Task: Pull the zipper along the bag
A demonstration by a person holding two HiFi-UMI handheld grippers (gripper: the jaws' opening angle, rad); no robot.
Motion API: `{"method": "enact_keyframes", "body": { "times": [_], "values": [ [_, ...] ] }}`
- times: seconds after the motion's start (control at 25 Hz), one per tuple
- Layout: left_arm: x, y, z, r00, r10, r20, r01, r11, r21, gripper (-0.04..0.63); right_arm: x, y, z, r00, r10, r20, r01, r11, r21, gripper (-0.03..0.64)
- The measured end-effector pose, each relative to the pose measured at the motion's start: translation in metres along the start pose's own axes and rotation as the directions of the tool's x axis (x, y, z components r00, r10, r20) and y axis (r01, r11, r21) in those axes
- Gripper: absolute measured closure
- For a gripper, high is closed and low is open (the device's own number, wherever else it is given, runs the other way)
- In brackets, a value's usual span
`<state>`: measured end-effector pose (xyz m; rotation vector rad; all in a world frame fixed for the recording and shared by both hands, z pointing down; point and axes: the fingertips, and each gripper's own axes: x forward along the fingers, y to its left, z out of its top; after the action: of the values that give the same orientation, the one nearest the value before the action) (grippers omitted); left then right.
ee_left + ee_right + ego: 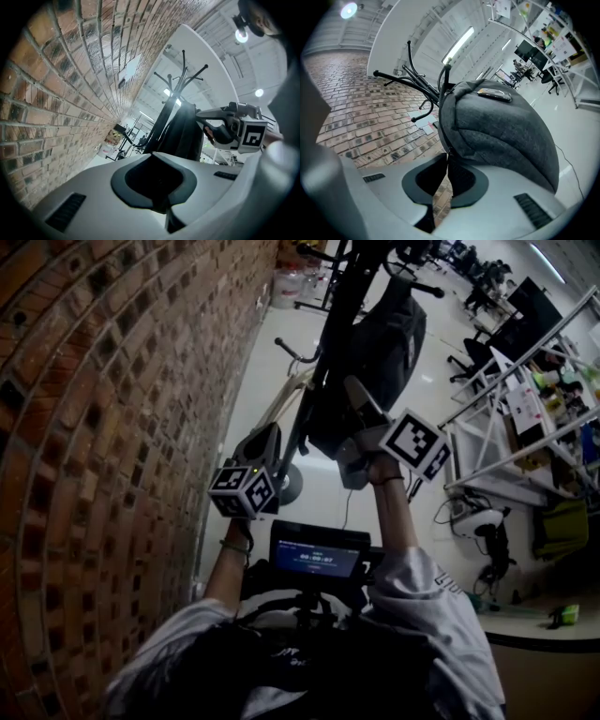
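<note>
Bag (501,136) hangs on rack (417,75); right tongs (446,161) pinch zipper pull (449,152), run seemingly barely begun; left tongs (154,164) closed, empty, well apart.

Screen (319,562): white characters on a blue panel, too small to read.
Left cube (244,491), right cube (417,444): black-and-white square markers, no letters or digits.
Tab (493,95) on grey bag (501,136): no legible print.
Wall sheets (423,123): pale papers on brick, unreadable.
</note>
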<state>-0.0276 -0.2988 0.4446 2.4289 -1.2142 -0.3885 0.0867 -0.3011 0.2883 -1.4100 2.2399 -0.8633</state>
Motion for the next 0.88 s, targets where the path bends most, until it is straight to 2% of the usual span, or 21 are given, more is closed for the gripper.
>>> {"method": "enact_keyframes", "body": {
  "times": [0.2, 0.32, 0.52, 0.68, 0.88],
  "values": [
    [0.002, -0.01, -0.002, 1.0, -0.025, -0.008, 0.025, 0.999, 0.021, 0.594, 0.002, 0.004, 0.006, 1.0, 0.018, -0.006, -0.017, 0.997, 0.072, 0.606],
    [0.003, -0.02, -0.004, 0.999, -0.049, -0.022, 0.05, 0.997, 0.051, 0.594, 0.004, 0.007, 0.013, 0.998, 0.06, -0.001, -0.06, 0.988, 0.139, 0.606],
    [0.005, -0.025, -0.007, 0.998, -0.059, -0.033, 0.061, 0.996, 0.058, 0.594, 0.009, 0.015, 0.029, 0.997, 0.075, -0.022, -0.071, 0.985, 0.156, 0.594],
    [0.007, -0.03, -0.008, 0.997, -0.067, -0.04, 0.069, 0.996, 0.063, 0.594, 0.009, 0.017, 0.037, 0.993, 0.118, -0.013, -0.11, 0.955, 0.277, 0.594],
    [0.01, -0.036, -0.008, 0.996, -0.076, -0.043, 0.078, 0.994, 0.07, 0.594, 0.011, 0.017, 0.044, 0.988, 0.151, -0.018, -0.133, 0.916, 0.379, 0.594]
  ]
}}
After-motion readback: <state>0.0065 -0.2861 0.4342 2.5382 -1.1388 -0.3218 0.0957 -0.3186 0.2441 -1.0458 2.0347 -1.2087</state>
